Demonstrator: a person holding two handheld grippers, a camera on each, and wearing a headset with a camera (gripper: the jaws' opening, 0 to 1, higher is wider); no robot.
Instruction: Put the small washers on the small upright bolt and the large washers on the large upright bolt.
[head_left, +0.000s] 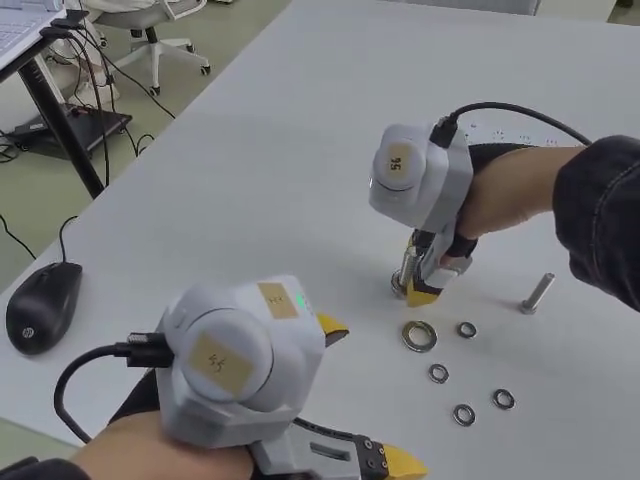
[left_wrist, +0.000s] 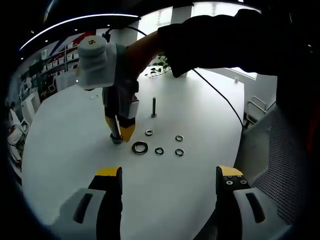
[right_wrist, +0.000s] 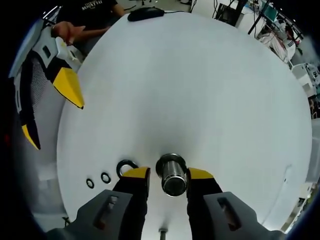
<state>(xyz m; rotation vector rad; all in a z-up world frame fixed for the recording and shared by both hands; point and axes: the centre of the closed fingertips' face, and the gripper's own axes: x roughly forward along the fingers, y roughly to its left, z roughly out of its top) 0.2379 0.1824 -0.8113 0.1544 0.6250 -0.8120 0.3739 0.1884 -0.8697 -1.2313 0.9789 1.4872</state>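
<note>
The head view looks forward and down on the desk (head_left: 300, 150) from above the left gripper (head_left: 368, 395). The left gripper view sits low, facing across the desk toward the right gripper (left_wrist: 120, 134). The right gripper view peers steeply down, very close on the large bolt (right_wrist: 173, 175). All three views share the large washer (head_left: 419, 335).

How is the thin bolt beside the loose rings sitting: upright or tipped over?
Upright: the small bolt stands on its head on the white table, shaft pointing up, with nothing touching it.
</note>
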